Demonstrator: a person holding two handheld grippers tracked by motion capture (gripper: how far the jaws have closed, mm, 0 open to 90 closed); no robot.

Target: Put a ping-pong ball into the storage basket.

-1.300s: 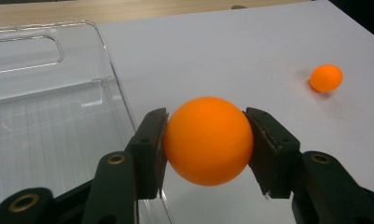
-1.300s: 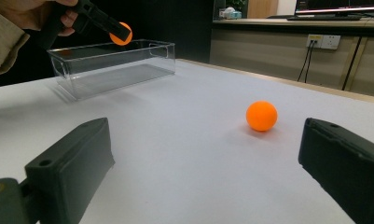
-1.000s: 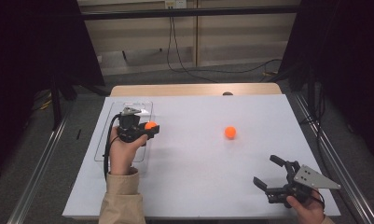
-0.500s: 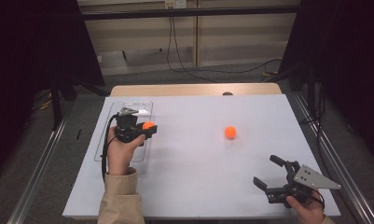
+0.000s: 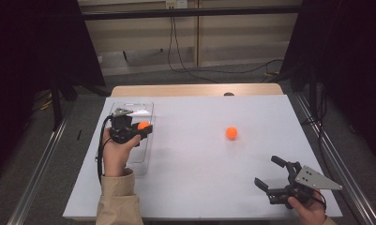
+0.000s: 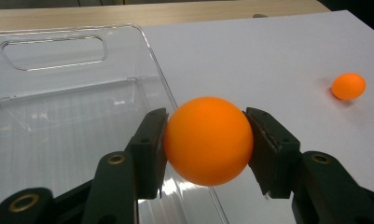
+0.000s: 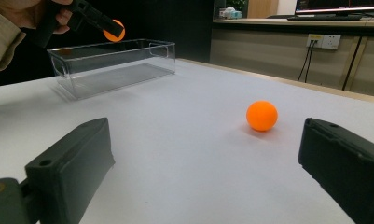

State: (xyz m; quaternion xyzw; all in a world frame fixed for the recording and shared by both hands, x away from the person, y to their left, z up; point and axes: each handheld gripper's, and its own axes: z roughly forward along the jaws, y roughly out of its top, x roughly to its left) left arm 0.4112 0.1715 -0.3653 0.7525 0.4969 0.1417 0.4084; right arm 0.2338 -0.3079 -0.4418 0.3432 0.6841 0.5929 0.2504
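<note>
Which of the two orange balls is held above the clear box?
The ball gripped by the left claw; the other ball lies free on the table.

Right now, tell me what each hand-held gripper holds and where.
Left hand-held gripper: orange ball, pinched across its middle. Right hand-held gripper: open, holding nothing.

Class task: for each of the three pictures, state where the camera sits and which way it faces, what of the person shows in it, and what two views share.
High view: above the person's side, looking forward and down on the white table; both hands and a beige sleeve show.
Left gripper view: rides the left gripper, looking over the clear tray; its jaws clamp an orange ball.
Right gripper view: rides the right gripper, low, facing across the table; jaws wide apart.
Shared: both gripper views show the loose orange ball and the tray.
</note>
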